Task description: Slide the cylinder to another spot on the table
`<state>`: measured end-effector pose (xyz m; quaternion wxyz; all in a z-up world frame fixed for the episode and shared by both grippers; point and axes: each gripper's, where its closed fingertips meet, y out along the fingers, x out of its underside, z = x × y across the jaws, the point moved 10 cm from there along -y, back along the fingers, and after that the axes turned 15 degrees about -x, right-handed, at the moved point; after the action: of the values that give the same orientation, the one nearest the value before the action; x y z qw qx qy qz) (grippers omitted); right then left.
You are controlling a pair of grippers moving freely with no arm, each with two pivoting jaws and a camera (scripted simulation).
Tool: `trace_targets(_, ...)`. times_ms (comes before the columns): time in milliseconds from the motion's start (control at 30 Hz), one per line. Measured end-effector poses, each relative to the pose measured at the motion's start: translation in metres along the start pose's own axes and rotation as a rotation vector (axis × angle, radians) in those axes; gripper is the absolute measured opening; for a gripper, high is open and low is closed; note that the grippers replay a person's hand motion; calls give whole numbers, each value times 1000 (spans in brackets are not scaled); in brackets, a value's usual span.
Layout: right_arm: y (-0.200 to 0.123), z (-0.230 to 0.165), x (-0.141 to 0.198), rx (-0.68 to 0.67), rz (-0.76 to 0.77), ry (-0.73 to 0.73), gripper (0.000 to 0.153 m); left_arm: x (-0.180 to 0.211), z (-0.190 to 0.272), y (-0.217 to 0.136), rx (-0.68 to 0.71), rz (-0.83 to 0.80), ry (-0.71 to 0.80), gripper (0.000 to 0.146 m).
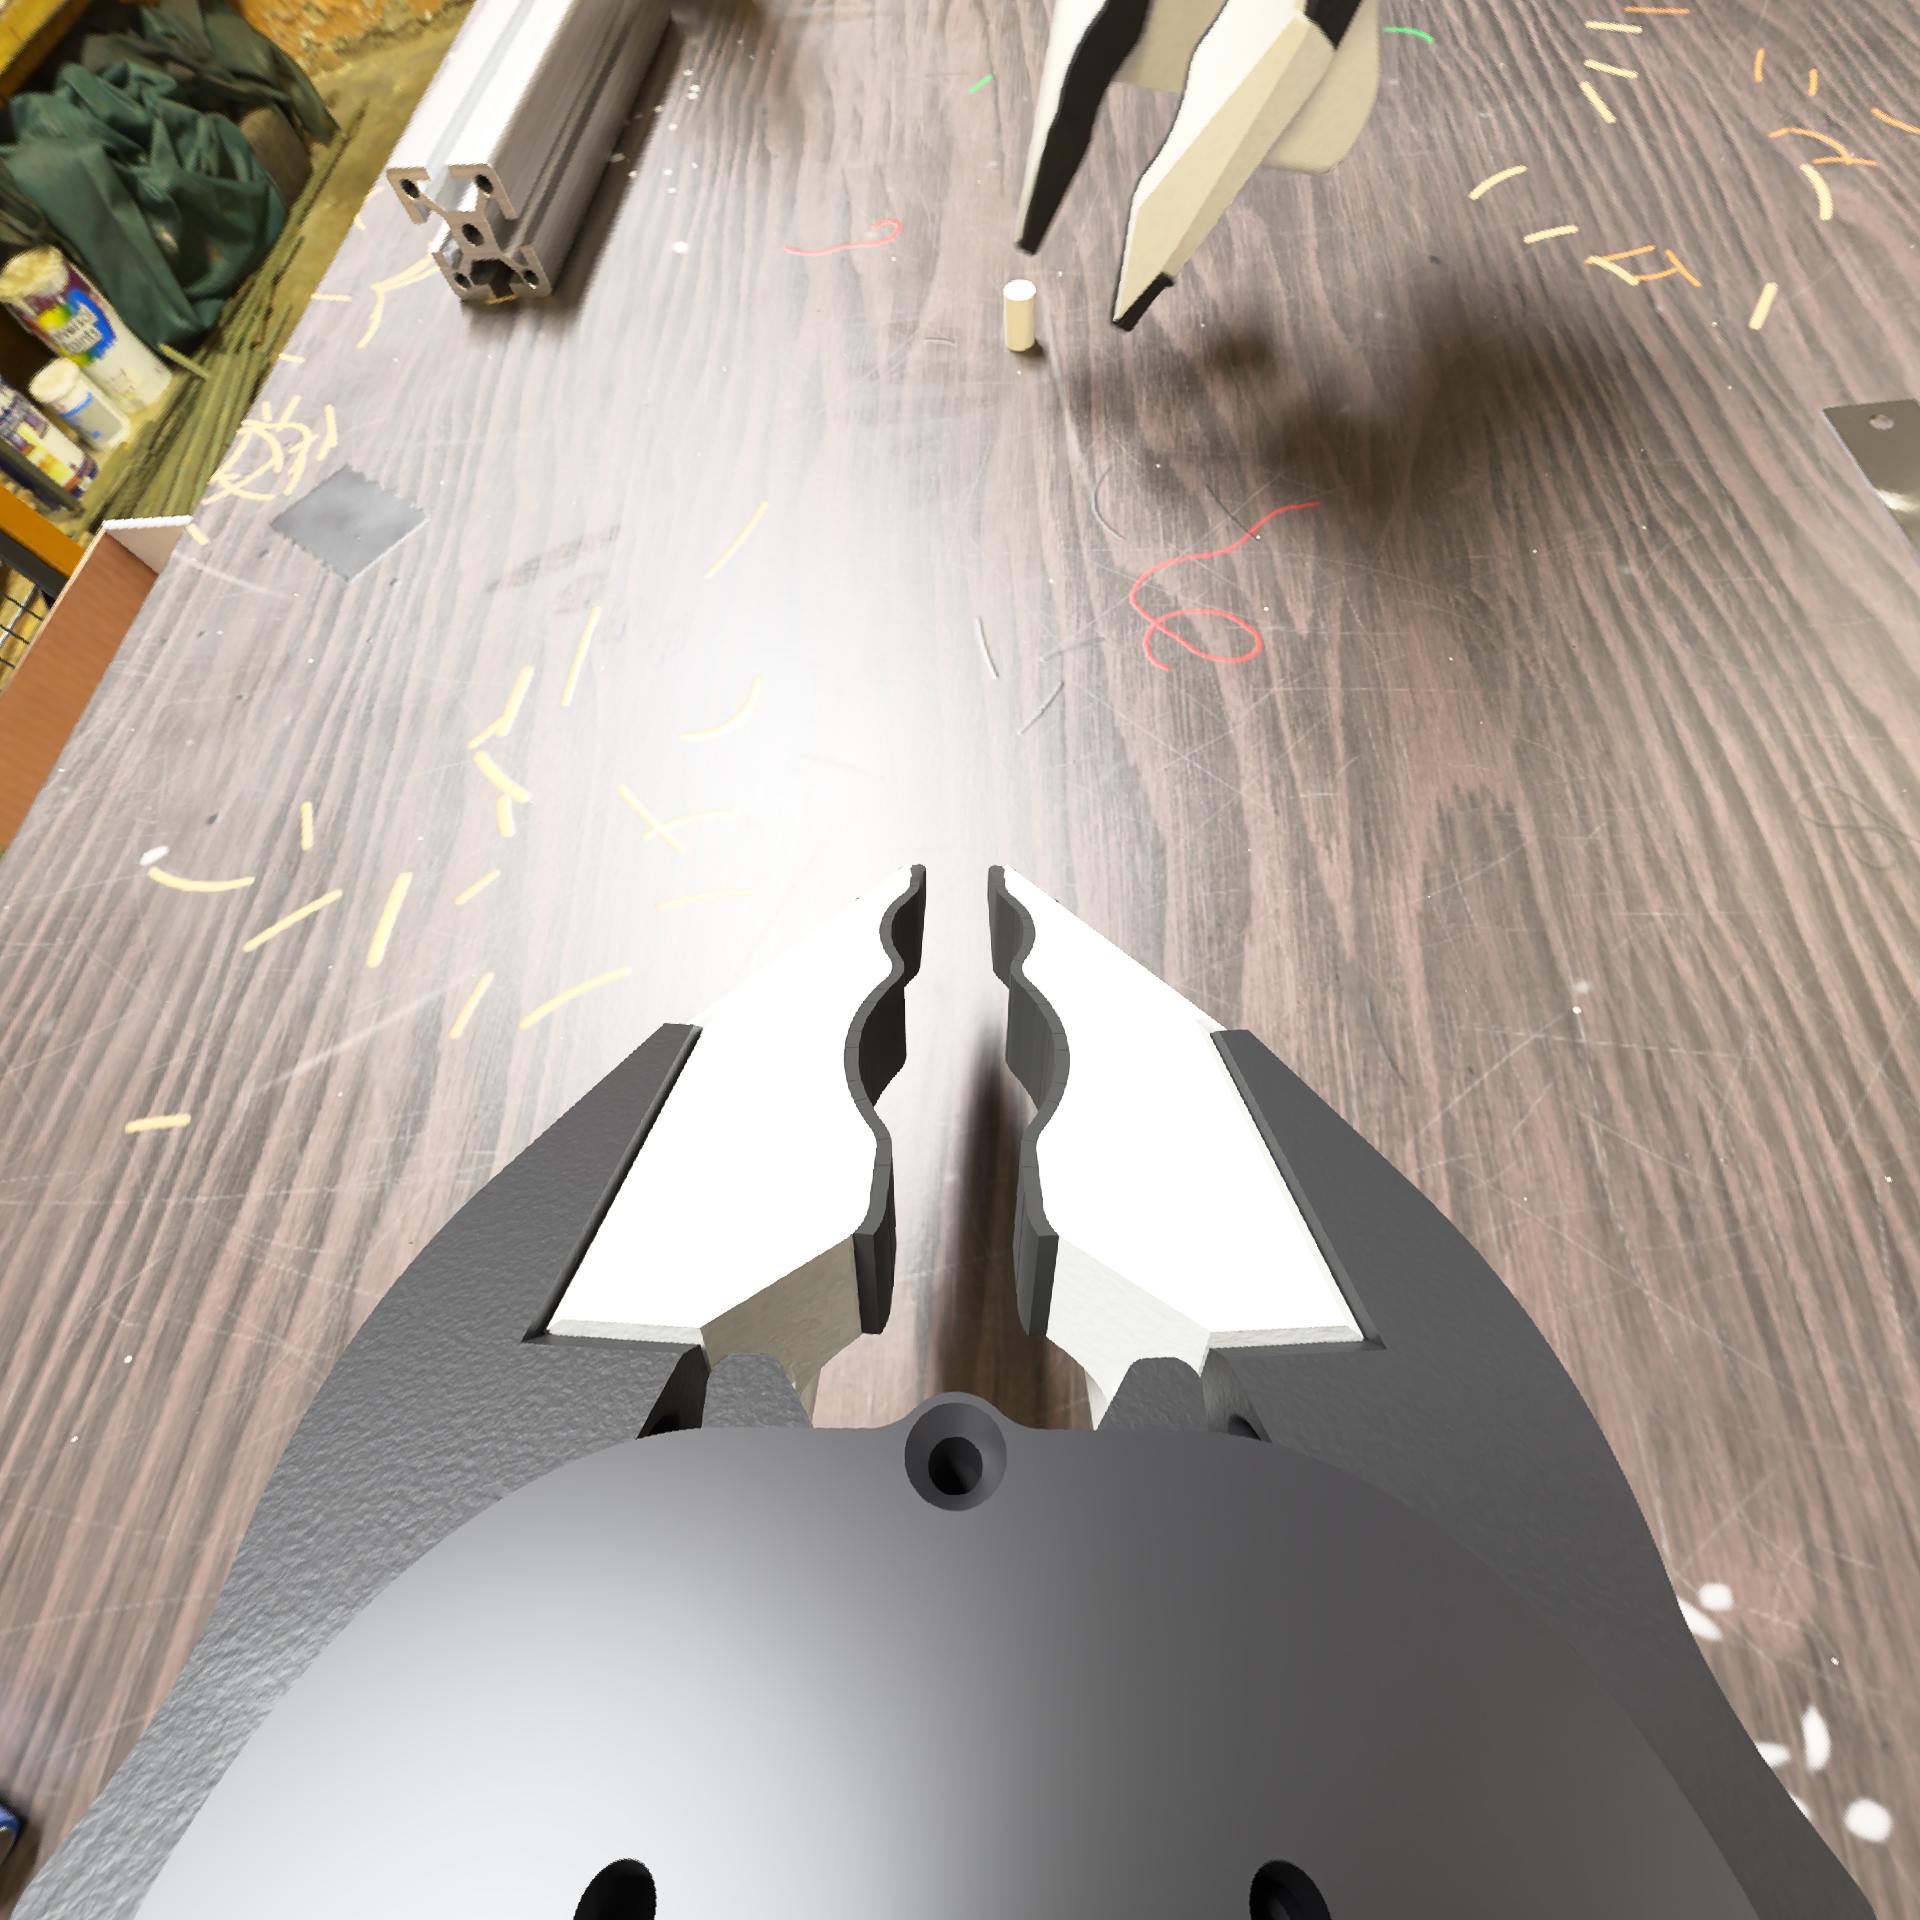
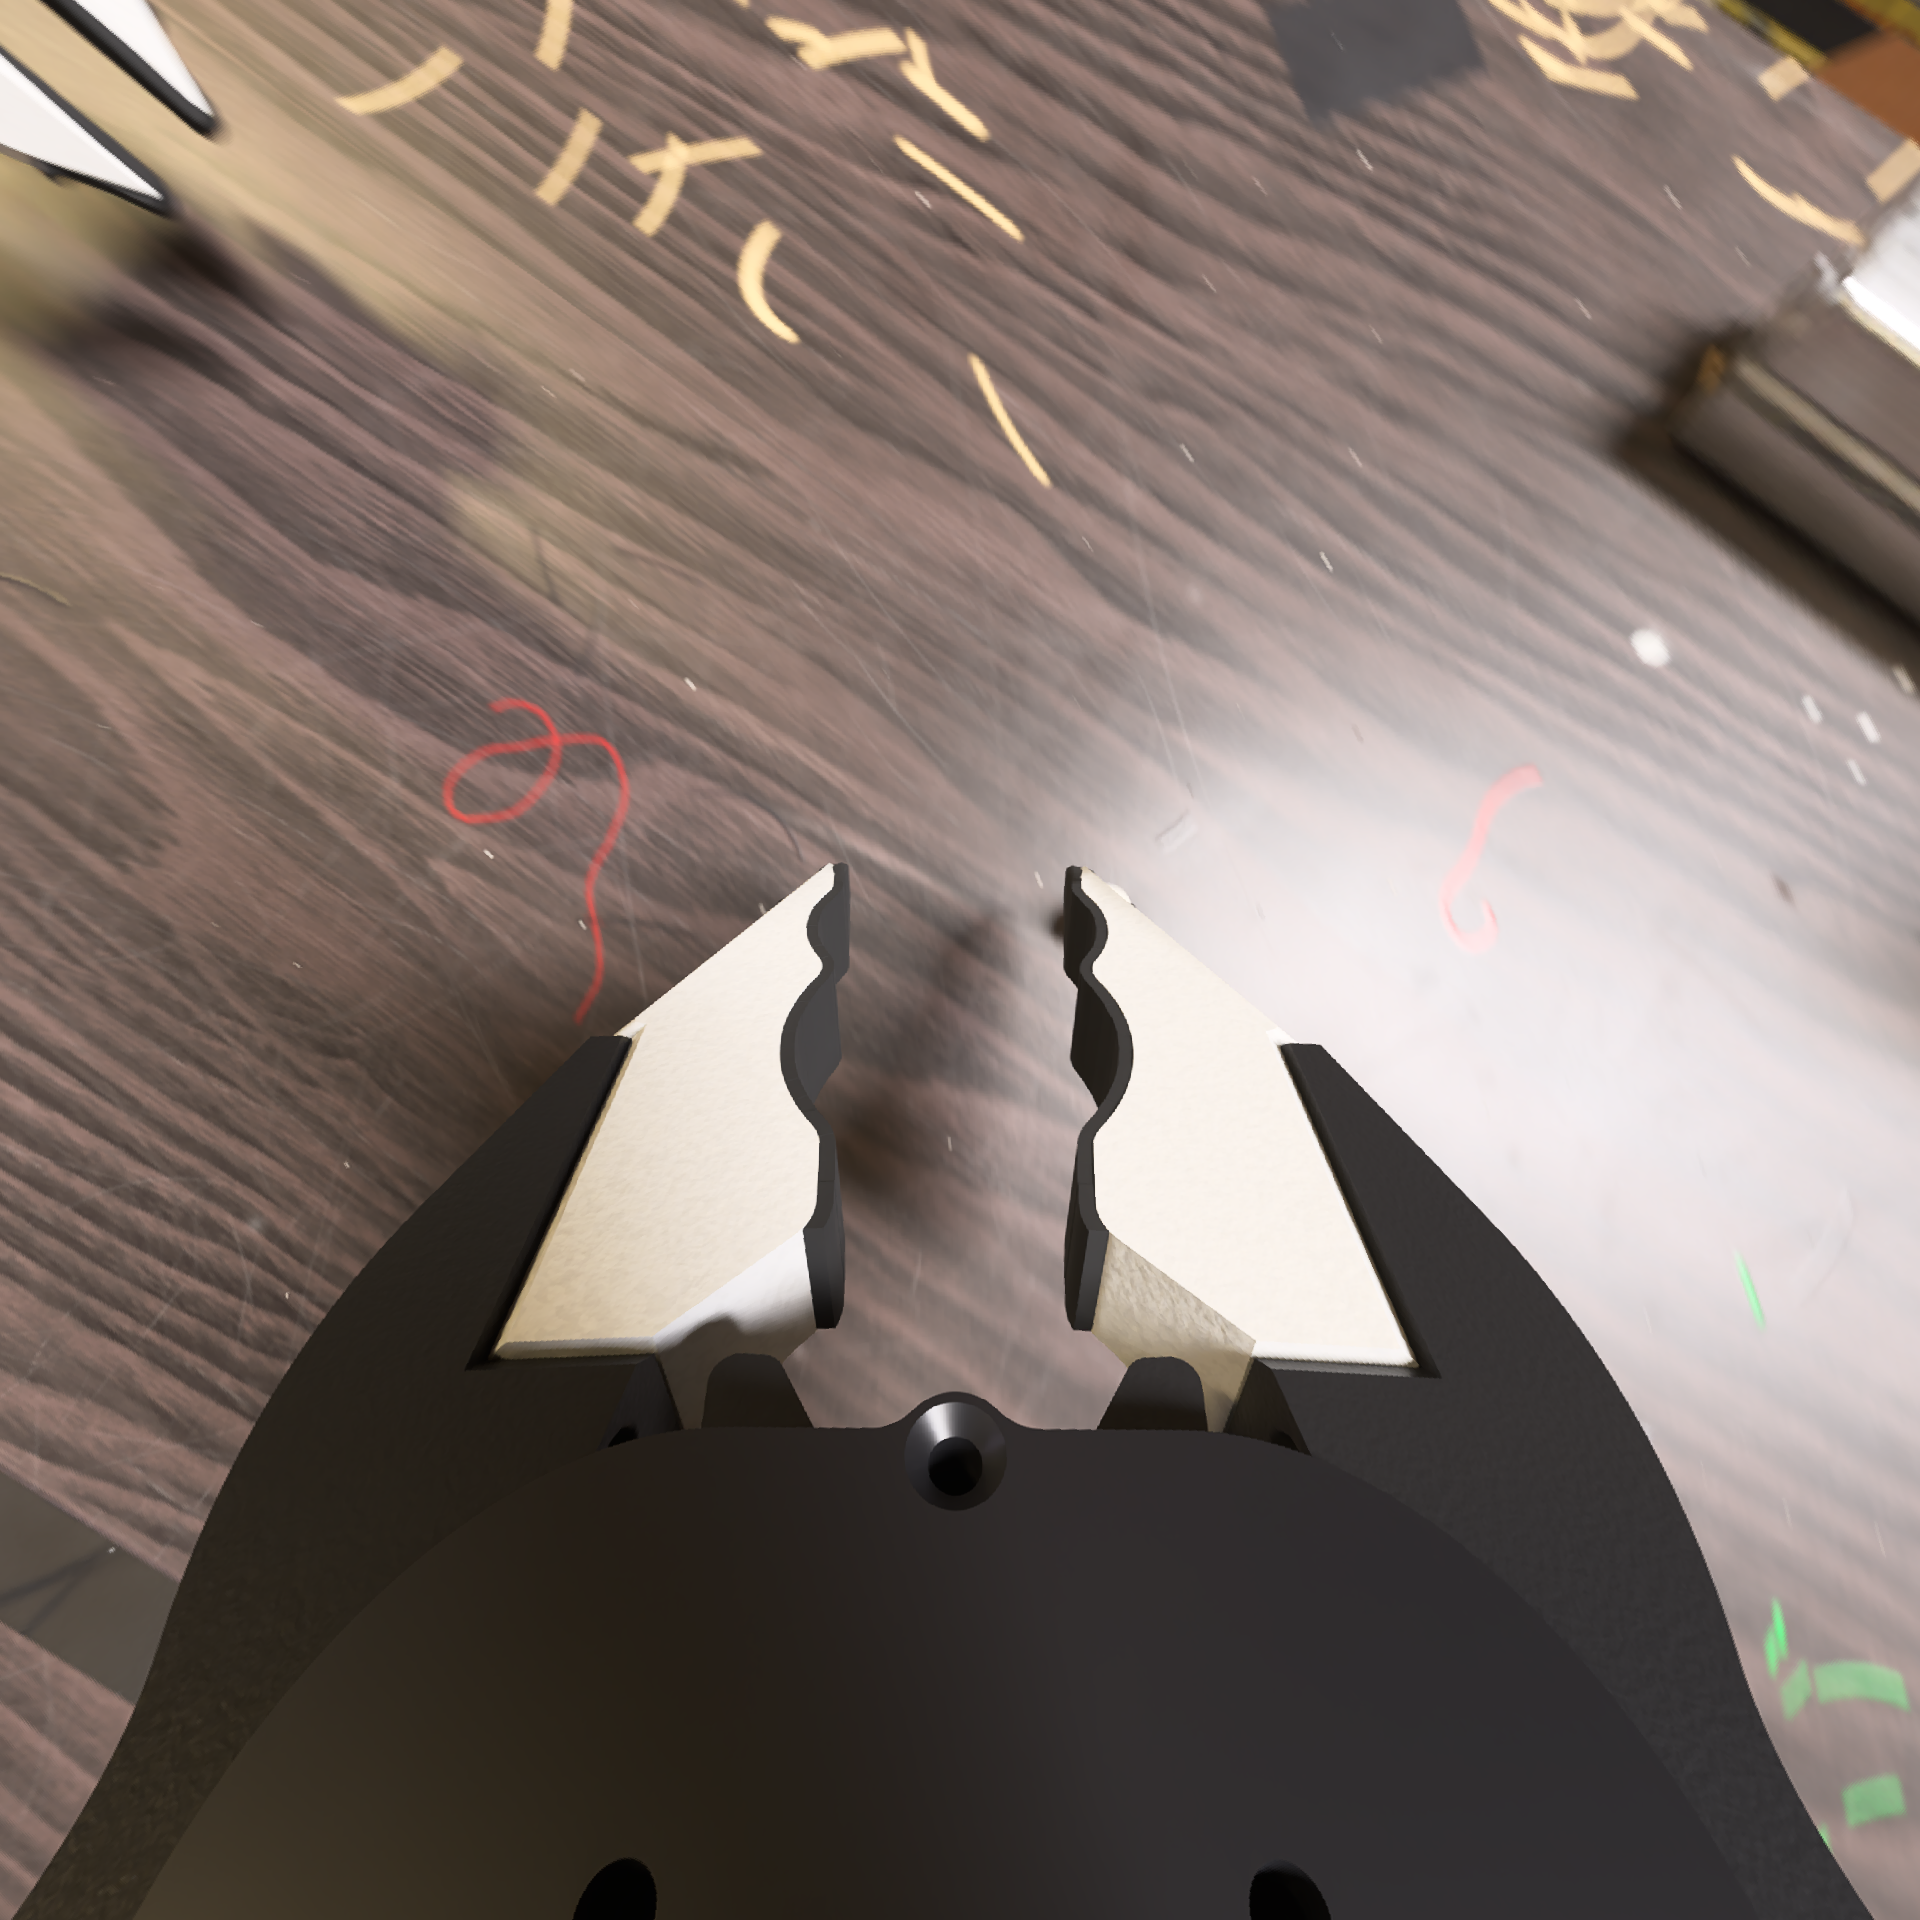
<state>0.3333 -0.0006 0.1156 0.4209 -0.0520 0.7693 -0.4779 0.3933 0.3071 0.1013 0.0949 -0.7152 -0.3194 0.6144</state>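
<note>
Left wrist view: the cylinder stands upright on the counter, long axis vertical, far and a little right of centre. It is short, plain cream, with a flat pale top. The left tool sits low over the near counter with its jaws narrow, only a thin gap between them, holding nothing. The right tool hangs far off, tips pointing down, its jaws apart and empty; the cylinder is just beside its left tip, apart from it. The counter is dark wood grain, strewn with tan shavings and red scribbles. An aluminium bar lies far left, and a grey patch sits near the left edge. Beyond that edge are green cloth and bottles.

Right wrist view: the right tool is moderately wide, nothing between the jaws. A sliver of the cylinder peeks past the right tip. The left tool shows at far left.
</note>
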Motion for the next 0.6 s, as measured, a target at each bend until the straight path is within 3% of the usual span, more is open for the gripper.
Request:
trace_targets(233,-12,-7,28,138,24,113,30,-1,-1,-1,-31,10,-5,11)
trace_targets(467,11,25,26,111,125,171,26,0,0,-4,-30,45,7,11)
trace_targets(533,14,29,25,79,124,144,12,1,-1,-6,-22,58,-12,11)
trace_targets(600,18,27,20,20,113,101,10,3,-4,-9,-1,32,-79,11)
